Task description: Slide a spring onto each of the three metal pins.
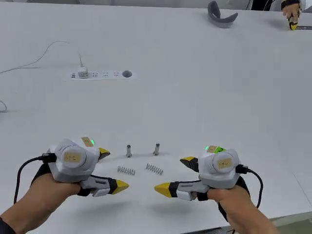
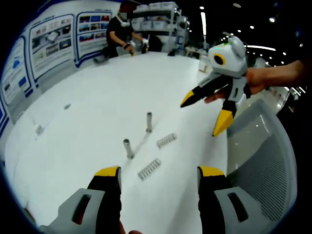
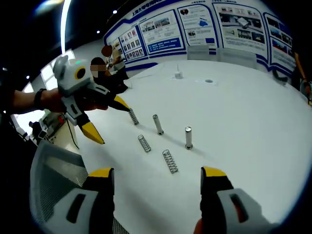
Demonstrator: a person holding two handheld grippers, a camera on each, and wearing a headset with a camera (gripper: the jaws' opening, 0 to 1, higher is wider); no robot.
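2 short grey metal pins stand upright and bare near the front of the white workbench point(image 1: 195, 97): the left pin point(image 1: 128, 150) and the right pin point(image 1: 156, 148). Just in front of each lies a small silver coil spring on its side, the left spring point(image 1: 126, 170) and the right spring point(image 1: 154, 168), touching neither pin. In the right gripper view a third coil point(image 3: 132, 116) sits by the left gripper's upper tip; I cannot tell whether it is on a pin.

The grey, yellow-tipped left gripper point(image 1: 112, 169) and the matching right gripper point(image 1: 175, 174) flank the springs, jaws spread wide, holding nothing.

The first pickup seems to be in hand. Next, 1 gripper should pinch a spring lightly across its coils, turn it upright and line its bore over a pin.
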